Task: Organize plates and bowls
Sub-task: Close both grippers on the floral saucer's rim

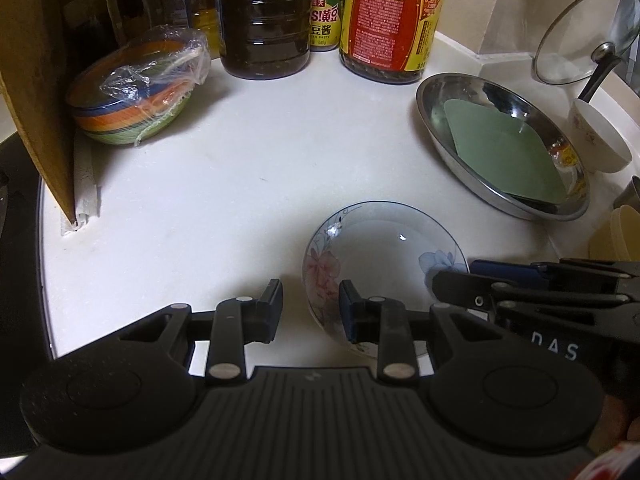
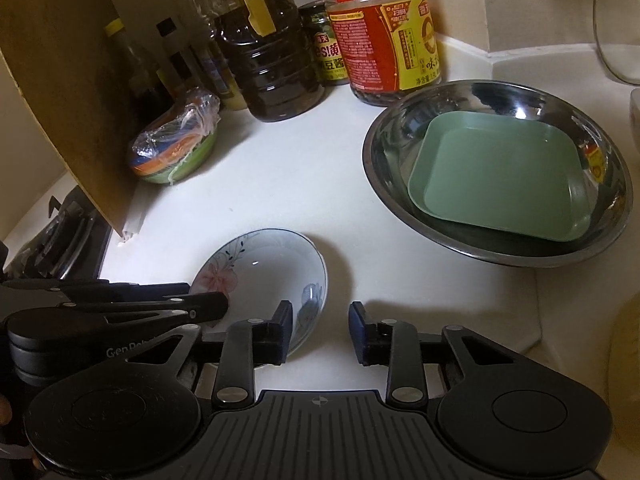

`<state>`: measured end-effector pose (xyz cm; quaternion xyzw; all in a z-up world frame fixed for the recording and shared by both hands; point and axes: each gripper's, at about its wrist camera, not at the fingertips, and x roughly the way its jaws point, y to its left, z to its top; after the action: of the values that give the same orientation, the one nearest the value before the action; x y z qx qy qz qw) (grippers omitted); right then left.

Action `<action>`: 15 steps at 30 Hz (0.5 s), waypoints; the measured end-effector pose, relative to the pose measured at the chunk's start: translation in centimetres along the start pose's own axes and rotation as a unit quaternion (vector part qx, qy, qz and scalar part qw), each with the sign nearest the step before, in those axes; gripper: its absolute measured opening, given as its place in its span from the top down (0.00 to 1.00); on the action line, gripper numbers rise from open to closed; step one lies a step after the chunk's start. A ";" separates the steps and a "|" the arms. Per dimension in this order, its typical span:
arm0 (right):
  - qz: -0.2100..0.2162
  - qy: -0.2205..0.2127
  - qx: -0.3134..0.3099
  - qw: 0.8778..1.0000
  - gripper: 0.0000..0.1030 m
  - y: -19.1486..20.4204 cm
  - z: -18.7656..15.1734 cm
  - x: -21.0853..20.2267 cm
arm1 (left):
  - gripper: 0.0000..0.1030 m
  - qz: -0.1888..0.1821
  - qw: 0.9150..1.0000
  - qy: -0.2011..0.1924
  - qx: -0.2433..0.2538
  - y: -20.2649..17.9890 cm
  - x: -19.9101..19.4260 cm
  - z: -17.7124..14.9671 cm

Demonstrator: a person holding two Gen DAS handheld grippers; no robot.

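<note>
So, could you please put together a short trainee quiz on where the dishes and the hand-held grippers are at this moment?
1. True or false: the green square plate lies inside the steel basin.
2. Which dish is nearest both grippers? A) floral plate B) small white bowl C) wrapped stack of colourful bowls
3. Fill in: the left hand-held gripper and right hand-held gripper are both ____, holding nothing.

Key: 1 true; 2 A; 3 open.

Glossy steel basin (image 2: pixel 376 152); seemingly matt plate (image 2: pixel 500 184).
</note>
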<state>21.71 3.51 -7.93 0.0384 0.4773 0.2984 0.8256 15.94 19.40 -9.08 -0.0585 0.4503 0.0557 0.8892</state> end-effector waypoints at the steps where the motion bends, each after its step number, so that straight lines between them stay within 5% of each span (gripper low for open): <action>1: -0.001 0.000 0.000 1.000 0.73 0.0 0.0 0.1 | 0.74 0.000 1.000 0.001 0.000 0.0 0.1 0.0; 15: -0.004 0.003 -0.002 1.000 0.90 0.4 0.2 0.4 | 0.84 -0.012 1.000 0.001 0.004 -0.1 0.2 0.2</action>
<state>21.85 4.08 -8.02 0.0341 0.4792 0.2963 0.8255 16.24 19.31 -9.11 -0.0606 0.4509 0.0434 0.8895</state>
